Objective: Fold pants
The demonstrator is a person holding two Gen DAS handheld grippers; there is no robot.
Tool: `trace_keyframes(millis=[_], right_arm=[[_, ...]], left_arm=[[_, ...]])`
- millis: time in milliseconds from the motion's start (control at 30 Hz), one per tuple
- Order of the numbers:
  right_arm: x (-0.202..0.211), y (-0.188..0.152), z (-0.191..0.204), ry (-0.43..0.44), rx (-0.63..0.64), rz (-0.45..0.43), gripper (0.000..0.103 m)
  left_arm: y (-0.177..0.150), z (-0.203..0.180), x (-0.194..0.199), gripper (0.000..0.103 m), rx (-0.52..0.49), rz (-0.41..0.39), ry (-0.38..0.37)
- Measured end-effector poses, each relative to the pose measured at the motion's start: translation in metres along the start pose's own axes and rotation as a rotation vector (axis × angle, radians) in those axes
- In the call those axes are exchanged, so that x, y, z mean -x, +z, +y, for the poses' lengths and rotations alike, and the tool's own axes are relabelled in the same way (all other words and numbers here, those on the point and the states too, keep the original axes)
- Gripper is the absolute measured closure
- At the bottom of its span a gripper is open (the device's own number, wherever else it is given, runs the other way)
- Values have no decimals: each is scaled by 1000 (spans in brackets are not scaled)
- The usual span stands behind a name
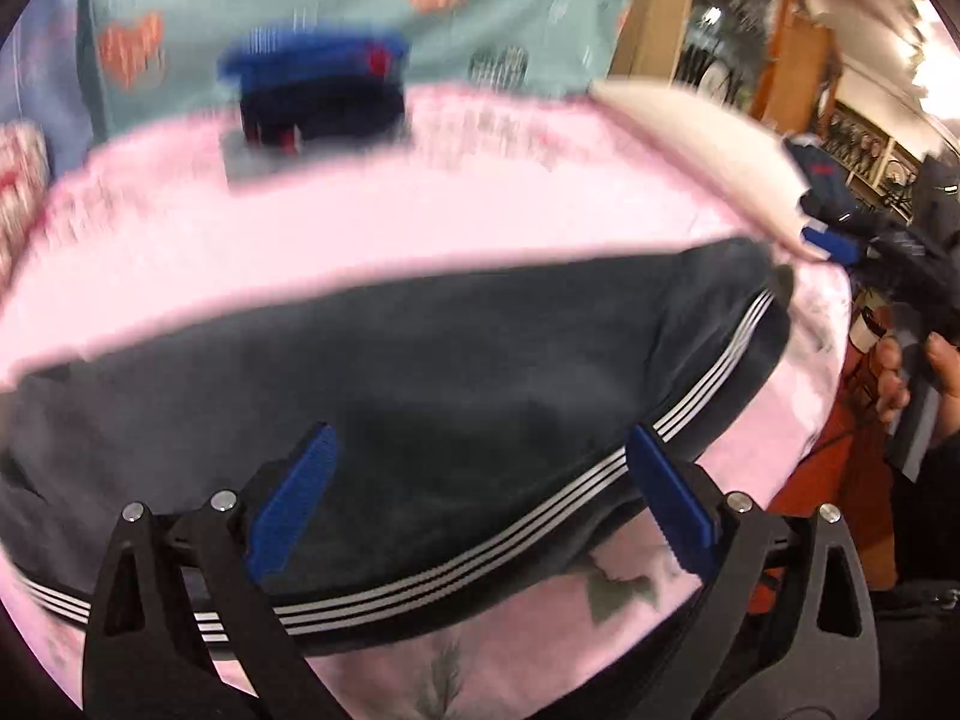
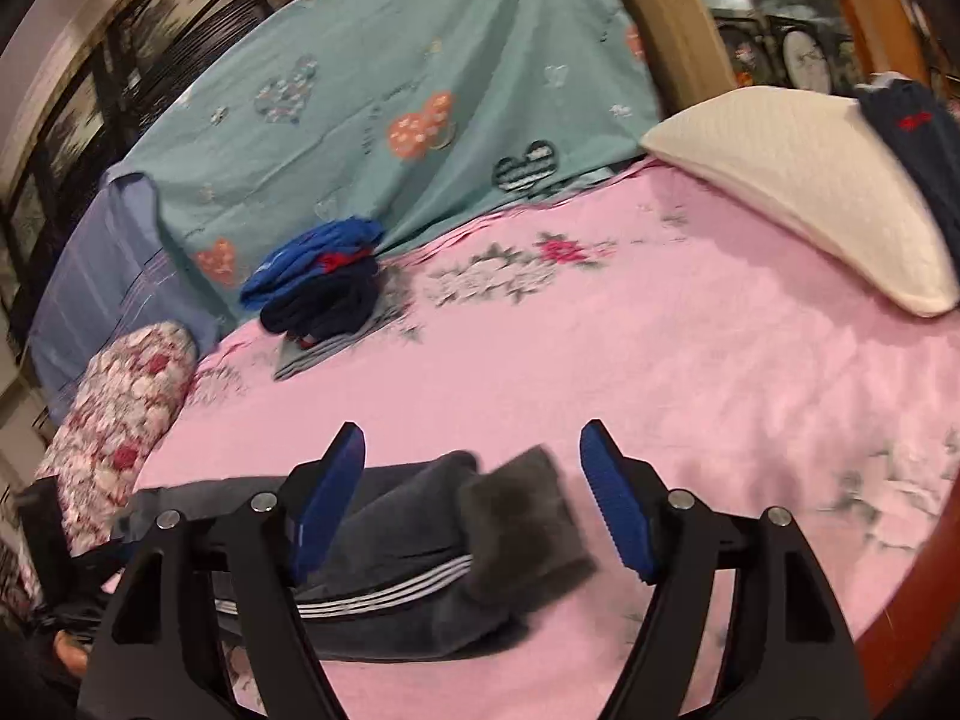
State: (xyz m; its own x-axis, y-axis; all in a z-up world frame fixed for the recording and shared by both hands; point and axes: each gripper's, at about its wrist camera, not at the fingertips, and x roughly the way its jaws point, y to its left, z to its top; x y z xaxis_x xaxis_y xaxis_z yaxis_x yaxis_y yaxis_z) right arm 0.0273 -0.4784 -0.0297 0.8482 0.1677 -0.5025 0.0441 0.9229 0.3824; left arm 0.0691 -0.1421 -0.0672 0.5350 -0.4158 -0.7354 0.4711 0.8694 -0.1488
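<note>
Dark grey pants (image 1: 450, 372) with white side stripes lie across the pink bedsheet (image 1: 240, 252). My left gripper (image 1: 480, 429) hangs just above them, open wide, with nothing between its blue pads. In the right wrist view one end of the pants (image 2: 420, 504) lies folded over on itself, a blurred grey flap on top. My right gripper (image 2: 473, 426) stands open above that end and its pads touch nothing. The left wrist view shows the right gripper (image 1: 834, 243) at the far right edge of the bed, with a person's hand (image 1: 888, 378) behind it.
A stack of folded blue and navy clothes (image 2: 318, 282) sits at the back of the bed against a teal quilt (image 2: 390, 90). A white pillow (image 2: 798, 180) lies at the right, a floral bolster (image 2: 114, 420) at the left. The wooden bed frame (image 2: 900, 630) runs along the lower right.
</note>
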Motion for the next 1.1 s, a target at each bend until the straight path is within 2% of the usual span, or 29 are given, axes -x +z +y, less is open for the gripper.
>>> trace_keyframes(millis=[33, 67, 100, 133, 167, 200, 300, 367, 400, 467, 500, 533, 600, 667, 733, 767, 833, 867, 933, 967, 1033, 1100], right_arm=[[-17, -7, 3, -51, 31, 85, 32], [-35, -18, -1, -104, 26, 190, 34], [-53, -31, -13, -128, -15, 286, 30], [-65, -45, -31, -97, -95, 333, 30], [-61, -48, -38, -58, -117, 295, 30], [-58, -47, -37, -59, -104, 296, 29], [-41, -38, -23, -115, -65, 254, 29], [-20, -26, 3, -164, 57, 161, 29], [-8, -18, 19, -162, 116, 99, 29], [6, -4, 42, -79, 167, 25, 23], [6, 0, 52, -29, 184, 21, 22], [-1, 5, 63, 8, 204, 44, 22], [-26, 7, 74, 25, 214, 118, 23], [-64, 1, 63, -40, 169, 219, 22], [-101, -16, 40, -106, 127, 332, 22], [-110, -25, 34, -138, 155, 334, 22], [-109, -35, 33, -141, 208, 299, 22], [-105, -35, 36, -145, 214, 288, 22], [-93, -29, 41, -149, 198, 277, 22], [-88, -23, 46, -127, 189, 269, 21], [-75, -6, 65, 25, 159, 274, 20], [-73, 13, 89, 157, 151, 287, 8]], left_arm=[[-5, 2, -14, 5, 10, 56, 3], [-13, 1, -22, 4, -8, 75, 17], [-18, -4, -19, 4, -35, 45, 31], [-20, -6, -18, 4, -47, 40, 39], [-21, -7, -17, 4, -47, 41, 37], [-20, -6, -15, 4, -40, 42, 33], [-15, -8, -1, 4, -38, 11, 45], [-9, -12, 23, 4, -78, -75, 53], [-4, -15, 35, 4, -97, -125, 64], [7, -13, 46, 2, -117, -174, 98], [14, -10, 44, 2, -116, -170, 115], [23, -4, 39, 2, -106, -153, 132], [41, 20, 15, 2, -70, -104, 184], [48, 48, -19, 2, -8, 17, 269], [42, 73, -47, 2, 46, 101, 312], [34, 83, -54, 2, 81, 115, 278], [27, 83, -48, 2, 87, 95, 283], [26, 80, -44, 2, 84, 88, 291], [23, 77, -30, 2, 105, 68, 262], [20, 77, -21, 2, 122, 58, 230], [14, 77, -6, 2, 126, 37, 211], [5, 75, 4, 2, 112, 46, 194]])
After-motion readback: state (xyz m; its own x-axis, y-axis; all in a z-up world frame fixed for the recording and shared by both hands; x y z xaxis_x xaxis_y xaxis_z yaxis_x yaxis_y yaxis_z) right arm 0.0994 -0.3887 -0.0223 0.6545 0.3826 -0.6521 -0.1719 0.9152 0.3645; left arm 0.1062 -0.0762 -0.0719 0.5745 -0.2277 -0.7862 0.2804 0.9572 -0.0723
